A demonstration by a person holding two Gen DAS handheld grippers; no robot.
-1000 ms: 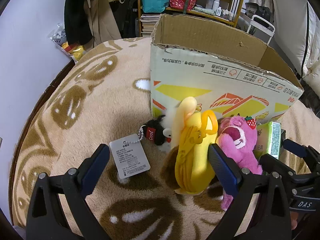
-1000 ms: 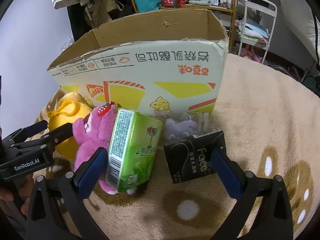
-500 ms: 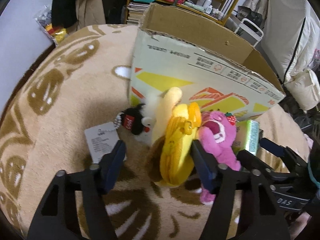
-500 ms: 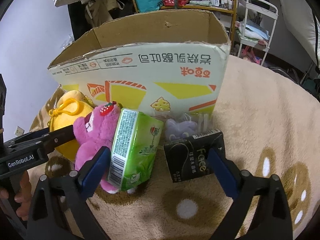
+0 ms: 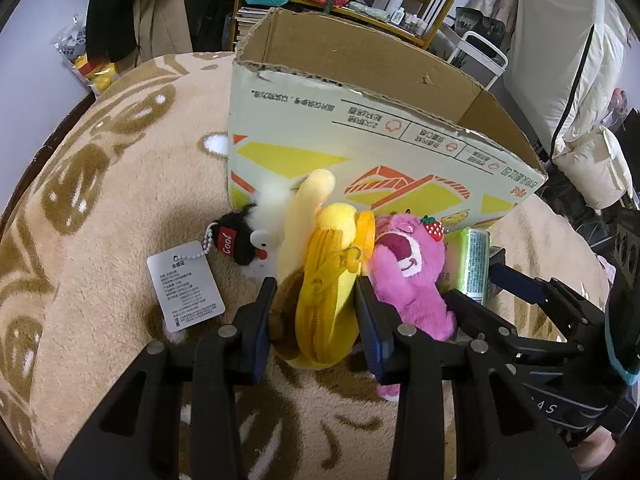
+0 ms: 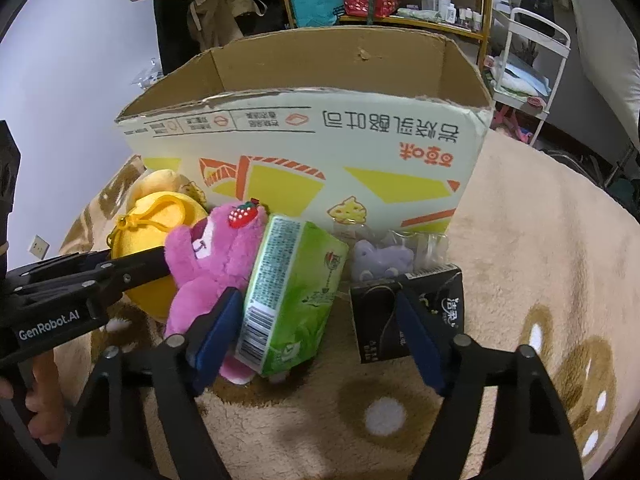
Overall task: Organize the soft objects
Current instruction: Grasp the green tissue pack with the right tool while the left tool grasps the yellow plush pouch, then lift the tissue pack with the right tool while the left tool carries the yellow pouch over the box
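1. Views: a tag [image 5: 185,285] and a black toy [image 5: 236,240] marked "Cool" are seen only from the left wrist; a black pack [image 6: 408,314] and a lilac toy [image 6: 382,260] only from the right.
2. "GenRobot.AI" is read on the left gripper [image 5: 314,300].
3. A yellow pouch [image 5: 326,292] is clamped by the left gripper against the rug [image 5: 100,208], before the box [image 6: 304,152].
4. A green pack [image 6: 290,296] lies between the right gripper's [image 6: 320,316] closing jaws beside a pink bear [image 6: 212,260]; only the left pad touches it.

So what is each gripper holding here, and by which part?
The left gripper is clamped on the yellow zip pouch across its lower body. The right gripper, just closing, straddles the green tissue pack without gripping it.
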